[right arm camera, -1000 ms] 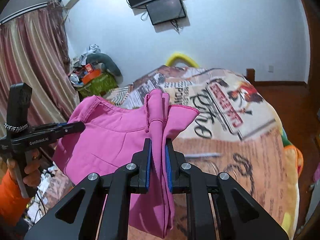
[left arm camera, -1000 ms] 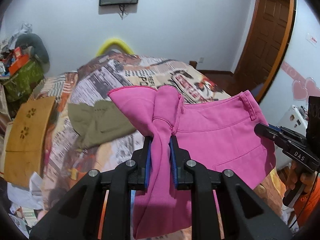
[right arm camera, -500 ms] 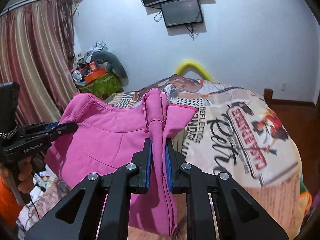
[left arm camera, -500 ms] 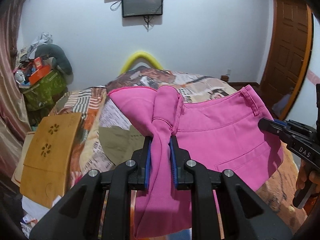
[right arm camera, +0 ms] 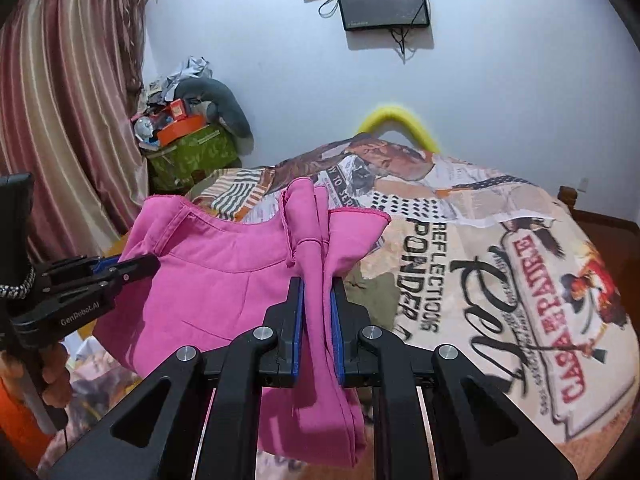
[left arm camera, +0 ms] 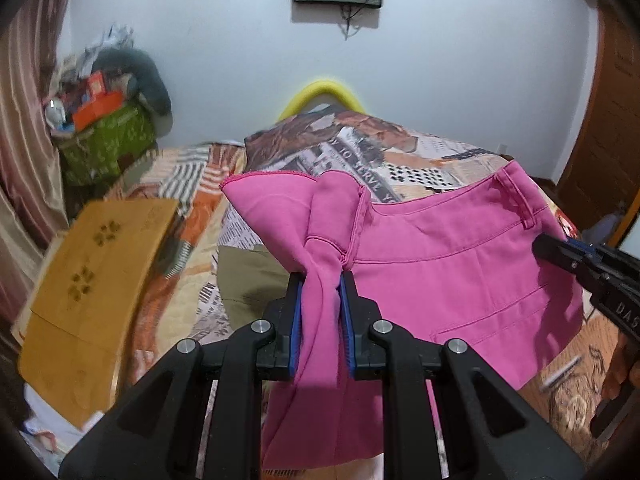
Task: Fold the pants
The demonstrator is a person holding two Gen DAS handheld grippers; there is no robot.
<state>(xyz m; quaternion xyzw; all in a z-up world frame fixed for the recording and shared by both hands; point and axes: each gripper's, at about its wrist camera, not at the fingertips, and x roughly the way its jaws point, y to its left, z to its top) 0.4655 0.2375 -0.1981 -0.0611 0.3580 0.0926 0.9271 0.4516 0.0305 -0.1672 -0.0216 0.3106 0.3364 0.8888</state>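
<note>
The pink pants (left arm camera: pixel 452 276) hang in the air above the bed, stretched between both grippers. My left gripper (left arm camera: pixel 322 280) is shut on a bunched end of the waistband. My right gripper (right arm camera: pixel 317 282) is shut on the other bunched end of the pink pants (right arm camera: pixel 216 280). The right gripper also shows at the right edge of the left wrist view (left arm camera: pixel 560 250), and the left gripper at the left edge of the right wrist view (right arm camera: pixel 132 266). The lower part of the pants hangs behind my fingers.
A bed with a printed newspaper-pattern cover (right arm camera: pixel 500 264) lies below. An olive garment (left arm camera: pixel 248 284) lies on it under the pants. A tan folding board (left arm camera: pixel 88 280) leans at the left. A cluttered green box (right arm camera: pixel 188 156), curtain (right arm camera: pixel 60 120) and wall screen (right arm camera: pixel 382 0) stand behind.
Both grippers have swung with the held pants toward the head of the bed, so the wall and yellow headboard arc are more centred. The grip on the pants is unchanged.
</note>
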